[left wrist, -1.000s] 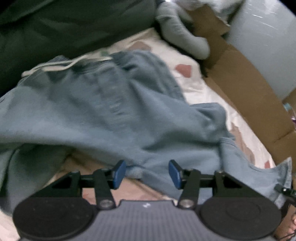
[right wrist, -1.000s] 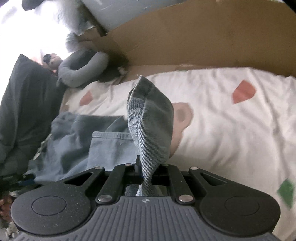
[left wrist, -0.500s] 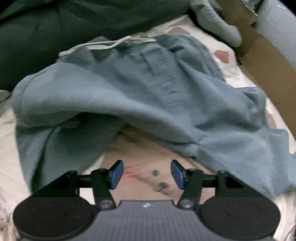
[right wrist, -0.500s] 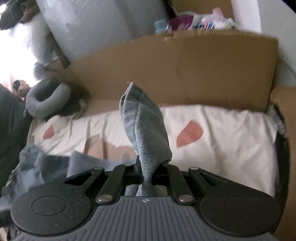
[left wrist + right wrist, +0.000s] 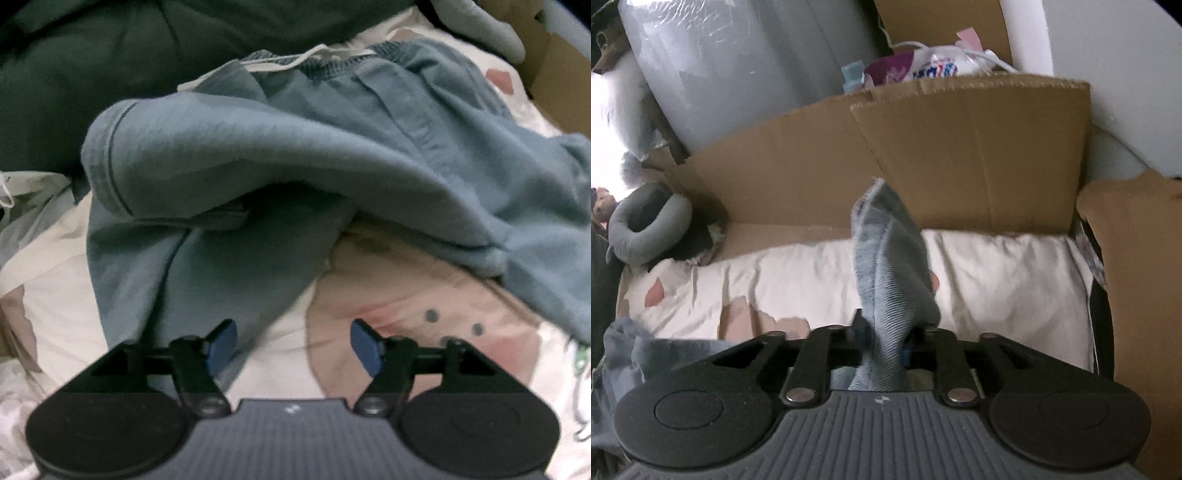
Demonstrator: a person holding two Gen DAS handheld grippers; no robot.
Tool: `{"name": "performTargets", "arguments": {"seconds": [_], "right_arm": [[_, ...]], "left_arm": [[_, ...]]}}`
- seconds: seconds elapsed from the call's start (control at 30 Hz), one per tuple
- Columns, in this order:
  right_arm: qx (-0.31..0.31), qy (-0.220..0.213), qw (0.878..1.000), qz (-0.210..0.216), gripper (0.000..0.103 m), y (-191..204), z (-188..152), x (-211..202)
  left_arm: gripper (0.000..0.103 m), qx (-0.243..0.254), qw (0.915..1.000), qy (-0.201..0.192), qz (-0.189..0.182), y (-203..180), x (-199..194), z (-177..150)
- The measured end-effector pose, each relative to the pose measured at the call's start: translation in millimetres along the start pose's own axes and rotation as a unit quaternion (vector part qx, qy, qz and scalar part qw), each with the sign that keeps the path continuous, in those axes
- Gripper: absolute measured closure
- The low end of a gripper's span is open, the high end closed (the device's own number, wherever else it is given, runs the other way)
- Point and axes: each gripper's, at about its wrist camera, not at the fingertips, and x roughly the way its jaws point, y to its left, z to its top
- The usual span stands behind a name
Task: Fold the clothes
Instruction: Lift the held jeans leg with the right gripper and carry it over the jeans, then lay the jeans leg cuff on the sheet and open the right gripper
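right tool [image 5: 884, 341] pinches shorts [image 5: 890, 280] upright

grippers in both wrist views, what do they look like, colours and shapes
Both match: the left gripper and right gripper have black linkage arms with silver pivot bolts, two round black discs beside a ribbed grey body bearing a small white mark, and blue-padded jaws. No cables or sleeves visible.

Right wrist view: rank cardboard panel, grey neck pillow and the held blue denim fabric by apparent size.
1. Cardboard panel, largest by far.
2. Blue denim fabric, though its nearness to the camera inflates it.
3. Grey neck pillow, smallest, partly cut off.
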Motion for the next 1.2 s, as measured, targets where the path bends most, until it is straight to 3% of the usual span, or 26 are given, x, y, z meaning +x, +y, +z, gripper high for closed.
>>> {"name": "performTargets", "arguments": {"seconds": [0.17, 0.33, 0.4, 0.53, 0.57, 0.67, 1.2], "right_arm": [[0.007, -0.004, 1.0, -0.002, 0.058, -6, -12, -15], [0.012, -0.012, 1.0, -0.015, 0.056, -16, -15, -32], [0.023, -0.013, 1.0, -0.015, 0.054, -21, -18, -36], [0.036, 0.0, 0.999, -0.011, 0.053, -24, -27, -37], [0.038, 0.003, 0.999, -0.008, 0.054, -23, -30, -38], [0.044, 0.01, 0.999, 0.0, 0.053, -21, -38, -39], [0.082, 0.03, 0.995, 0.047, 0.054, -14, -77, -40]], "left_arm": [[0.035, 0.034, 0.9988, 0.003, 0.034, 3, 13, -6], [0.035, 0.029, 0.9984, 0.004, 0.048, 14, 20, -5], [0.041, 0.034, 0.998, 0.0, 0.053, 16, 22, -5], [0.071, 0.036, 0.9976, -0.008, 0.059, 21, 17, -2], [0.079, 0.038, 0.9977, -0.011, 0.055, 21, 12, 0], [0.088, 0.045, 0.9979, -0.018, 0.042, 22, -4, 5], [0.099, 0.082, 0.9902, -0.094, -0.062, -15, -113, 71]]}}
